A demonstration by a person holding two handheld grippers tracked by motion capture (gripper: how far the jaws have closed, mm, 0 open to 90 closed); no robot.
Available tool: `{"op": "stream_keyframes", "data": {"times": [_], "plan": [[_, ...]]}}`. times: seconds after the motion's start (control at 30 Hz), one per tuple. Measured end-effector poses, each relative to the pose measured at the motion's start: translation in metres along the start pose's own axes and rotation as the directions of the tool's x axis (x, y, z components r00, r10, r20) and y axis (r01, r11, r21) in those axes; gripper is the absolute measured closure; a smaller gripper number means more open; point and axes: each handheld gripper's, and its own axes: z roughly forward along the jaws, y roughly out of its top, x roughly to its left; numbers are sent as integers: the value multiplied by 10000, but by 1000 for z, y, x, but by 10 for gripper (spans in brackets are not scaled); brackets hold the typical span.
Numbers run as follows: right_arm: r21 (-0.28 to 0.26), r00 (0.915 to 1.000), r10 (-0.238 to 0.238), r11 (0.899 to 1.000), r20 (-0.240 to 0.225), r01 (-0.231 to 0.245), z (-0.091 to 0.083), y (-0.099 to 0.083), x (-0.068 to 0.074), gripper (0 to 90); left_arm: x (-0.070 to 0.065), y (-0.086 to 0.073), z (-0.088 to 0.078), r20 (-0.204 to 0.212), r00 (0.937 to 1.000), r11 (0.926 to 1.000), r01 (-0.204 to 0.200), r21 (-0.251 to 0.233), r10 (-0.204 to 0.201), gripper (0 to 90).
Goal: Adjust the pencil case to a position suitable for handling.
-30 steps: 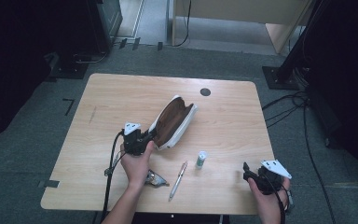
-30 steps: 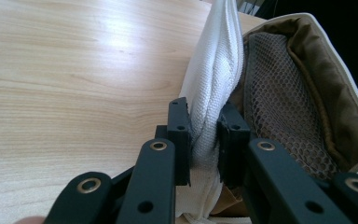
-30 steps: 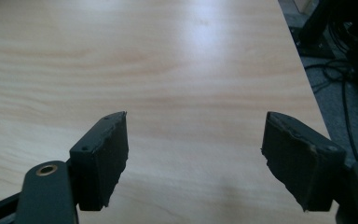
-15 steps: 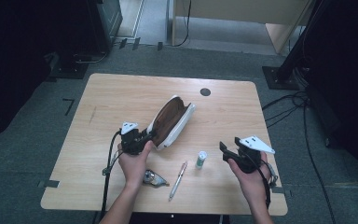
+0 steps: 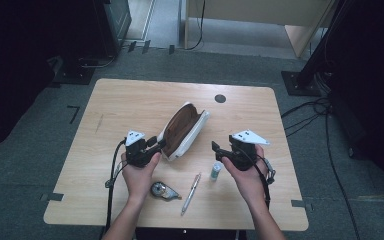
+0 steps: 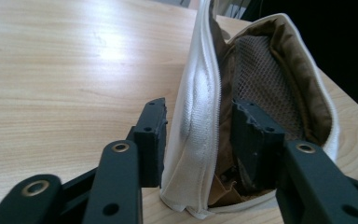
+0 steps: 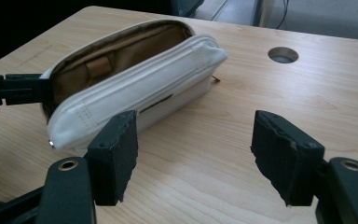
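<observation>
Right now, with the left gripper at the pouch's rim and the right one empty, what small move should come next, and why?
Probably bring the right gripper to the pouch's free wall. The left gripper straddles one wall, its jaws just opening and the inner pad clear, so the open mouth lacks support.

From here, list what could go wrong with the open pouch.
1. The left tongs straddle one wall of the white pouch and have just been opening, so that wall may slip free and sag shut.
2. The right tongs, open and empty, could nudge the small bottle over.
</observation>
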Motion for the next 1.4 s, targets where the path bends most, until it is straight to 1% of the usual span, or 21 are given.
{"op": "stream_keyframes", "data": {"times": [0.07, 0.17, 0.23, 0.37, 0.47, 0.6, 0.67, 0.77, 0.83, 0.87, 0.9, 0.93, 0.97, 1.0, 1.07, 1.17, 1.2, 1.23, 1.27, 1.33, 1.4], "plan": [[-1, 10000, -43, 10000, -23, 43, 4, 3, 4, 307, 1, 1, -4, -21, 9999, 9998, -172, -78, 172, 542], [105, 10000, -6, 9999, -45, 6, 9, 7, 7, 293, 3, 1, -10, 117, 9993, 9993, -339, -140, 341, 500], [185, 10000, -10, 9998, -45, 11, 13, 9, 8, 287, 5, 1, -14, 122, 9986, 9985, -509, -175, 512, 469], [301, 10000, 66, 9995, -73, -64, 21, 14, 8, 278, 10, 1, -23, -61, 9966, 9962, -819, -295, 817, 410], [478, 9998, 147, 9988, -106, -142, 28, 18, 6, 262, 16, -1, -31, -164, 9961, 9952, -879, -422, 872, 374], [698, 9998, 173, 9974, -98, -165, 37, 24, 3, 250, 25, -5, -41, -518, 9932, 9927, -1073, -545, 1045, 348], [797, 9998, 198, 9966, -51, -193, 40, 28, 1, 250, 31, -7, -45, -740, 9916, 9926, -1100, -522, 1060, 315], [833, 9997, 239, 9963, -73, -232, 45, 34, -1, 249, 41, -12, -50, -920, 9894, 9923, -1169, -413, 1128, 270], [944, 9995, 322, 9950, -67, -314, 48, 37, -2, 244, 48, -16, -53, -1026, 9891, 9942, -1071, -108, 1054, 247], [1031, 9993, 352, 9941, -82, -341, 51, 38, -3, 242, 51, -18, -54, -1187, 9884, 9955, -939, 86, 943, 198], [1138, 9992, 401, 9927, -68, -391, 53, 39, -4, 241, 54, -20, -54, -1261, 9877, 9957, -903, 187, 920, 144], [1210, 9992, 395, 9919, -57, -385, 56, 40, -5, 235, 58, -25, -56, -1342, 9866, 9956, -904, 263, 931, 134], [1384, 9988, 487, 9892, -33, -478, 60, 42, -7, 224, 61, -27, -57, -1421, 9852, 9952, -918, 339, 957, 124], [1478, 9986, 525, 9877, -42, -513, 62, 43, -8, 222, 66, -33, -60, -1556, 9829, 9947, -932, 433, 988, 111], [1603, 9970, 766, 9843, -134, -734, 67, 46, -12, 221, 73, -39, -62, -1691, 9798, 9935, -984, 566, 1067, 104], [1797, 9947, 1000, 9792, -247, -940, 73, 51, -14, 211, 83, -46, -66, -1988, 9729, 9913, -1040, 813, 1183, 100], [1837, 9939, 1076, 9778, -258, -1011, 74, 52, -14, 204, 85, -47, -67, -2135, 9683, 9897, -1133, 872, 1296, 100], [1883, 9935, 1104, 9767, -285, -1031, 76, 53, -14, 196, 87, -48, -67, -2295, 9625, 9876, -1265, 926, 1448, 100], [1938, 9930, 1137, 9753, -311, -1056, 78, 55, -14, 189, 88, -49, -68, -2354, 9606, 9872, -1286, 948, 1477, 100], [2101, 9921, 1203, 9715, -362, -1102, 84, 57, -12, 177, 89, -50, -69, -2513, 9534, 9840, -1450, 1036, 1670, 100], [2342, 9905, 1297, 9653, -453, -1156, 90, 60, -9, 157, 88, -52, -68, -2680, 9431, 9778, -1686, 1245, 1967, 100]]}}
